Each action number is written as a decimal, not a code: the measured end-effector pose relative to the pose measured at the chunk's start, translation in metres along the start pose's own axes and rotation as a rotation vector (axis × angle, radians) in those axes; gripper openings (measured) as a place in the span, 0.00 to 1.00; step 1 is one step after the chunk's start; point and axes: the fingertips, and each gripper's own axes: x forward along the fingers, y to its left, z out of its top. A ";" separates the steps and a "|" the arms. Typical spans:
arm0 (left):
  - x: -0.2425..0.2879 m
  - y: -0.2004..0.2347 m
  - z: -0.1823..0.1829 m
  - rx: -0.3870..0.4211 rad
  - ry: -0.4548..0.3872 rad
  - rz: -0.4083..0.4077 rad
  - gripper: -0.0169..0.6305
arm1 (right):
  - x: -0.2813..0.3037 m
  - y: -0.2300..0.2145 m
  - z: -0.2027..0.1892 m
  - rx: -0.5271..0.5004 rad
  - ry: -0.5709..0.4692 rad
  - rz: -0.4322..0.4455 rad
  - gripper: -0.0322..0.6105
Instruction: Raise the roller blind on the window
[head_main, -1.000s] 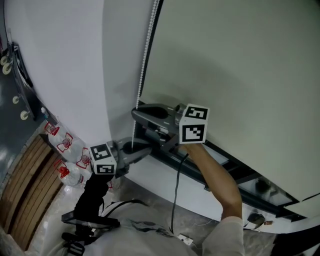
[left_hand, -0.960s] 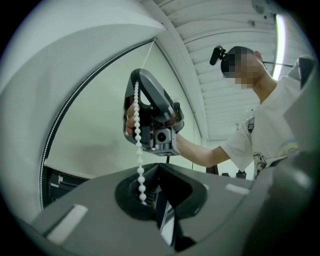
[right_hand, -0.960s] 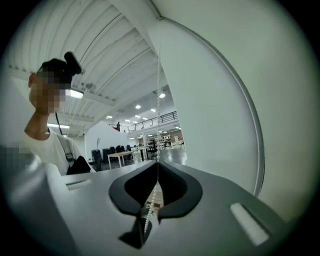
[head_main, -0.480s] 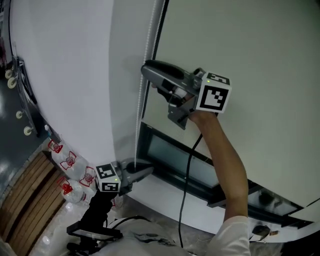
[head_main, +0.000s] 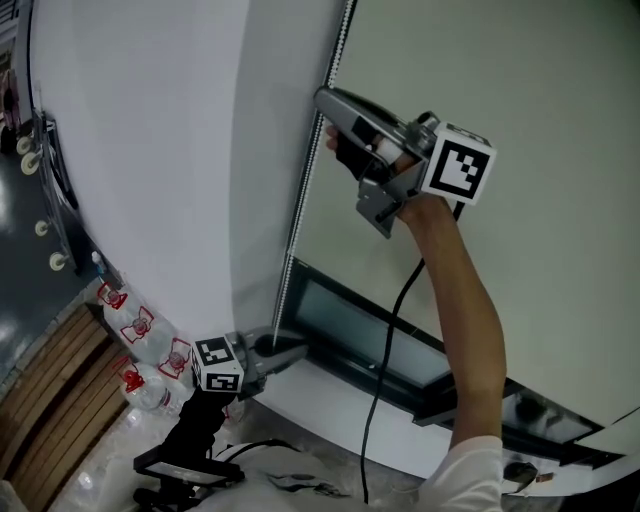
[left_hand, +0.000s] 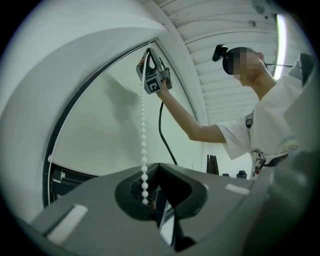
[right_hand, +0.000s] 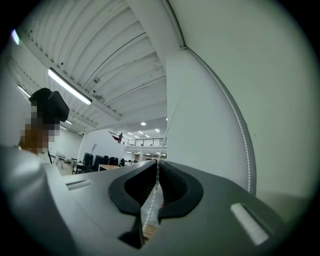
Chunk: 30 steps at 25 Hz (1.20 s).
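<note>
The pale green roller blind (head_main: 500, 100) covers most of the window, and a strip of glass (head_main: 360, 330) shows under its lower edge. Its white bead chain (head_main: 305, 200) hangs along the blind's left side. My right gripper (head_main: 323, 98) is raised high against the chain. Its jaws have just been closing with the chain (right_hand: 167, 125) between them, and in the right gripper view (right_hand: 158, 167) they pinch it. Far below, near the sill, my left gripper (head_main: 300, 350) is shut on the same chain (left_hand: 143, 125), which runs into its jaws (left_hand: 154, 175). The right gripper (left_hand: 146, 55) shows high above it.
A white wall (head_main: 150, 150) curves away left of the window. Water bottles (head_main: 140, 330) and wooden slats (head_main: 50, 400) lie on the floor at lower left. The dark window frame (head_main: 470, 400) runs under the glass. A black cable (head_main: 385, 350) hangs from the right gripper.
The right gripper has climbed from just above the left gripper, by the window frame, to high up the chain. The left gripper has stayed low near the sill.
</note>
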 end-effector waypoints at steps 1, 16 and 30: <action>0.001 0.000 0.000 -0.005 0.002 0.001 0.02 | 0.000 0.000 -0.001 0.006 0.003 0.001 0.07; -0.001 0.001 -0.001 -0.011 0.008 0.003 0.02 | -0.009 0.021 -0.083 0.090 0.080 0.011 0.07; -0.001 0.001 0.008 -0.012 0.003 0.018 0.02 | -0.032 0.041 -0.209 0.211 0.223 0.000 0.07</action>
